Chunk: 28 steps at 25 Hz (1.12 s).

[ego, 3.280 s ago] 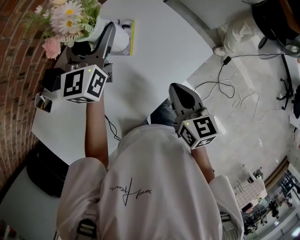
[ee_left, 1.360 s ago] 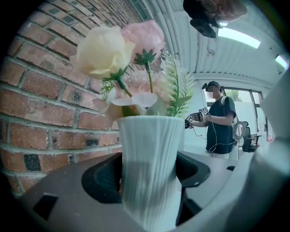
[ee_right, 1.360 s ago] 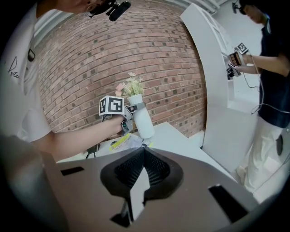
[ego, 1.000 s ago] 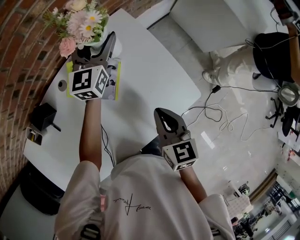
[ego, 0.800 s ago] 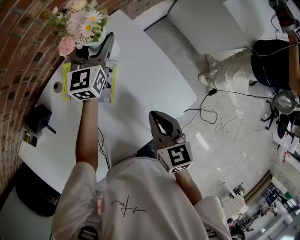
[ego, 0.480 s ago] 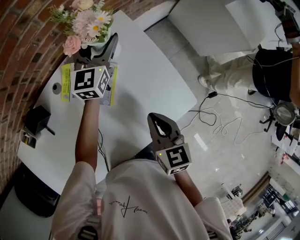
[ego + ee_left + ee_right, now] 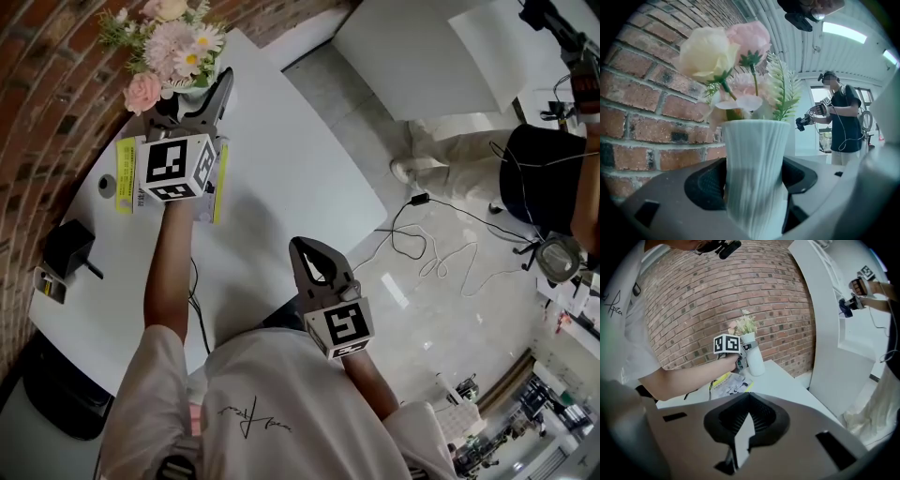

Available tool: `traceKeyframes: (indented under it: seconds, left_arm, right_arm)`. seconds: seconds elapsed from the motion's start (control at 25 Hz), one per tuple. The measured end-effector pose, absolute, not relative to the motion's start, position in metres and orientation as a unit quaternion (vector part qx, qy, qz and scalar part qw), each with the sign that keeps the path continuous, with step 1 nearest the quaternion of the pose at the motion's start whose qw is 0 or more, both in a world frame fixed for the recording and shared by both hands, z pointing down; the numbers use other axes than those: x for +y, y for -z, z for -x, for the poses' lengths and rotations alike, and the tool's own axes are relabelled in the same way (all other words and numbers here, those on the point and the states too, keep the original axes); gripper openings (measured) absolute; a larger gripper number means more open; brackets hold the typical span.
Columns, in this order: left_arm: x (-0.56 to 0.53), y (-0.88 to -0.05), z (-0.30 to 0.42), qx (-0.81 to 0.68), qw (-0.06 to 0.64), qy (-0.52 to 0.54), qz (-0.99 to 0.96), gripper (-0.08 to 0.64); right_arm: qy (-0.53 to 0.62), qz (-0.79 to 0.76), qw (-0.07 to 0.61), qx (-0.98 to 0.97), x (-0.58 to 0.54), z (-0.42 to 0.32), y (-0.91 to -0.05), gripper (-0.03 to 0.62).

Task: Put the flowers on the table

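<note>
A bunch of pink, cream and white flowers [image 7: 164,42] stands in a white ribbed vase [image 7: 754,183] at the far corner of the white table [image 7: 281,159], close to the brick wall. My left gripper [image 7: 192,94] is shut on the vase, its dark pads [image 7: 705,185] pressing both sides of the body. In the right gripper view the vase [image 7: 754,359] looks upright with its base at the table top. My right gripper [image 7: 302,248] is shut on nothing and hangs near the table's front edge, well away from the vase.
A yellow-edged booklet [image 7: 169,178] lies under my left forearm. A black box [image 7: 66,248] and a small round disc [image 7: 109,185] sit further left by the wall. Cables [image 7: 441,253] trail on the floor. Another person [image 7: 836,117] with grippers stands beyond.
Since 3.3 s ago the vase, held by my left gripper, has gone from over the booklet to beyond it, nearer the corner. In the last second little moved; the right gripper drifted slightly.
</note>
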<state>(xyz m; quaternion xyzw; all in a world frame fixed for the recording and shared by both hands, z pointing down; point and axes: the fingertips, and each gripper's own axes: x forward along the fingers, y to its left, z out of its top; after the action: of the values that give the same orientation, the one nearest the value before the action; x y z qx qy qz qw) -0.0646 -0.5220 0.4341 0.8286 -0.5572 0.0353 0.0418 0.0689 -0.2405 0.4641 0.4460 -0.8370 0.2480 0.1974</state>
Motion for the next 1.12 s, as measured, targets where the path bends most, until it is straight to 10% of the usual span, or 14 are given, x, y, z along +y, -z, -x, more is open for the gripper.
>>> traceKeyframes:
  seconds: [1.12]
  left_arm:
    - [-0.529,-0.442,0.063,-0.574,0.011,-0.026,-0.818,0.347]
  right_arm:
    - [-0.274,-0.449,0.196,-0.828,-0.244,-0.078,-0.475,0.025]
